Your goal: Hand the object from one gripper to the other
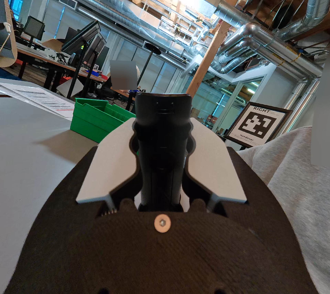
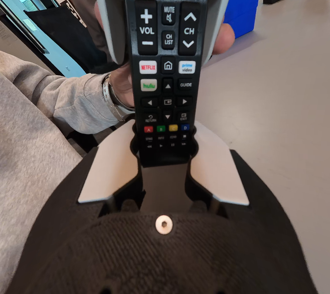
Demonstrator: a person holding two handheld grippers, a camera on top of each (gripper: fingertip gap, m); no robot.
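Above the grey table (image 2: 267,107), both grippers clamp one black remote (image 2: 167,71). Left gripper (image 1: 162,135) pinches its back; right gripper (image 2: 164,141) squeezes the button end, blue bin (image 2: 241,8) beyond

Black remote (image 2: 167,74), red, green, yellow, blue keys; white fingers (image 1: 114,160); green bin (image 1: 92,117); blue bin (image 2: 241,10).

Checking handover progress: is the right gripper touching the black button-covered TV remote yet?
Touching. In the right wrist view, the right gripper has both white fingers pressed against the sides of the black remote near its lower end.
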